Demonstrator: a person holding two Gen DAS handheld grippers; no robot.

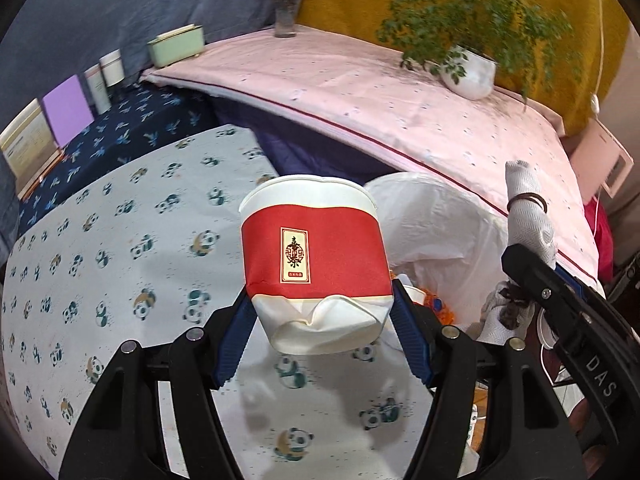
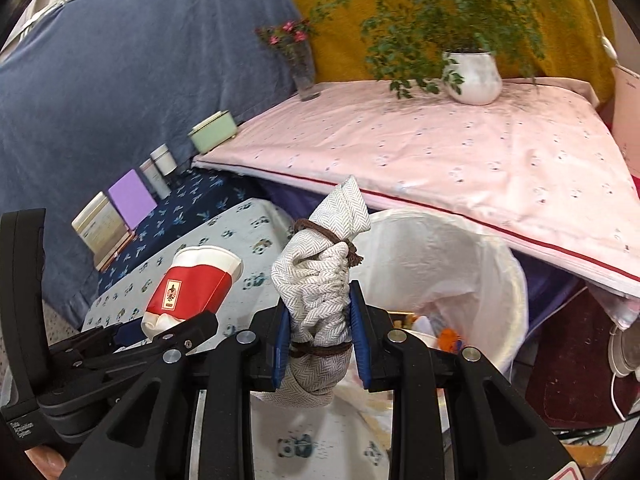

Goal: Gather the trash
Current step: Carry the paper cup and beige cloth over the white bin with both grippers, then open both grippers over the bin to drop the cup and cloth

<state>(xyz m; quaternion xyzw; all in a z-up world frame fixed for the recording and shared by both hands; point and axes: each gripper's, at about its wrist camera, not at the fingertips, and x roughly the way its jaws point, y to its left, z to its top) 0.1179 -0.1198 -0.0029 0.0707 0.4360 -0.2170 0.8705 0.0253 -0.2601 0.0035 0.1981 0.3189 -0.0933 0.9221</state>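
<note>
My left gripper (image 1: 320,320) is shut on a crumpled red-and-white paper cup (image 1: 316,264), held upright above the panda-print table; the cup also shows in the right wrist view (image 2: 192,288). My right gripper (image 2: 320,344) is shut on a grey herringbone cloth bundle tied with brown cord (image 2: 320,280), also seen in the left wrist view (image 1: 528,216). A white bin lined with a white bag (image 2: 472,264) stands just behind and right of the bundle, with some trash inside. In the left wrist view the bin (image 1: 432,220) is right behind the cup.
A pink-covered raised surface (image 2: 460,152) carries a potted plant (image 2: 474,76) and a flower vase (image 2: 304,76). A green box (image 2: 212,132), tins and cards line the dark blue strip (image 2: 188,212) at the left. A cable and a dark red item (image 2: 572,360) lie at the right.
</note>
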